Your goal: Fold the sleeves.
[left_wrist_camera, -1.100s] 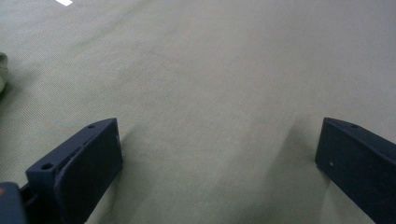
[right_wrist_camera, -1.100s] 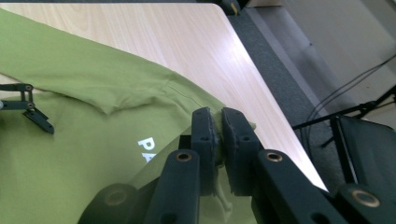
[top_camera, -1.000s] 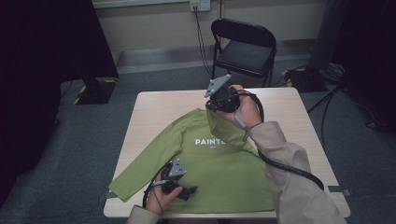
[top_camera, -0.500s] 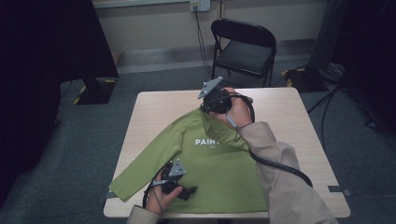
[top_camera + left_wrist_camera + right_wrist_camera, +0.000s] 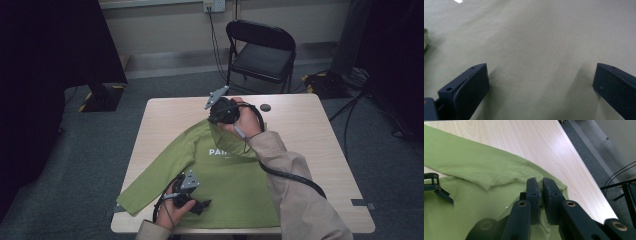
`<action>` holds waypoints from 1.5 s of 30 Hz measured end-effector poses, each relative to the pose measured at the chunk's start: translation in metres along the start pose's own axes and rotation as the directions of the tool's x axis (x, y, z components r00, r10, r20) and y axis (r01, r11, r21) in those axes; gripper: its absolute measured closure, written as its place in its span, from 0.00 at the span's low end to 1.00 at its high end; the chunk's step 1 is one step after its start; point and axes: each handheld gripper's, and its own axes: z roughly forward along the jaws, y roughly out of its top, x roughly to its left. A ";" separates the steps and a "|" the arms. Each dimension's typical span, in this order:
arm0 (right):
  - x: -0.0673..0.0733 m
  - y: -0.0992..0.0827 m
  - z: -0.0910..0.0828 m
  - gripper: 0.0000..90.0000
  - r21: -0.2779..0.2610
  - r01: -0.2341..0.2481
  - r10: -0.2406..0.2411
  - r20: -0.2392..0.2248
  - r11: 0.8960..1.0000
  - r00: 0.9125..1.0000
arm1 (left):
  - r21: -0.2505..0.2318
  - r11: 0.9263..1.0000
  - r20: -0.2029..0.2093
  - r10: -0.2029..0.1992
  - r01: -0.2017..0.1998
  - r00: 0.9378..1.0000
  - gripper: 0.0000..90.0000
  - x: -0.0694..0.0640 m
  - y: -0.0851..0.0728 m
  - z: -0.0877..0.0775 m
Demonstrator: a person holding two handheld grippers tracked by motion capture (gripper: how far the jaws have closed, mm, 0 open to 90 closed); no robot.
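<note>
A green long-sleeved shirt point(image 5: 220, 172) lies spread across the light wooden worktop point(image 5: 300, 130), white lettering on its chest, one sleeve stretched toward the near left corner; I see my right tongs point(image 5: 216, 119) at the far edge of the shirt, at the collar, and in the right gripper view point(image 5: 539, 185) their jaws are pressed together on a fold of green cloth — the fabric is pinched between the pads and bunches up just beneath them; my left tongs point(image 5: 205, 204) rest low on the shirt's near hem, by the bottom edge of the worktop, and in the left gripper view point(image 5: 541, 82) the two black jaws stand wide apart with flat green cloth under and between them, nothing gripped; a beige sleeve point(image 5: 295, 190) covers my right forearm, which crosses over the shirt's right side; behind the worktop stands a black folding chair point(image 5: 262, 50) on grey carpet — a small dark round object point(image 5: 265, 107) sits near the far edge of the worktop, apart from the shirt.
</note>
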 end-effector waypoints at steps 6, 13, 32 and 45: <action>0.001 0.002 0.012 0.93 0.025 -0.002 0.002 0.002 1.000 1.000 | 0.000 1.000 0.000 0.000 0.000 1.000 0.00 0.000 0.000 0.000; 0.001 0.004 0.025 0.93 0.036 -0.015 0.015 0.000 0.999 1.000 | 0.000 1.000 0.000 0.000 0.000 1.000 0.00 0.000 0.000 0.000; 0.005 0.002 0.054 0.92 0.063 -0.035 0.036 -0.022 0.997 0.999 | -0.001 1.000 0.000 -0.002 0.002 1.000 0.00 0.000 0.000 0.000; 0.007 -0.002 0.070 0.92 0.063 -0.057 0.059 -0.037 0.996 0.998 | -0.001 1.000 0.000 -0.001 0.001 1.000 0.00 0.000 0.000 0.000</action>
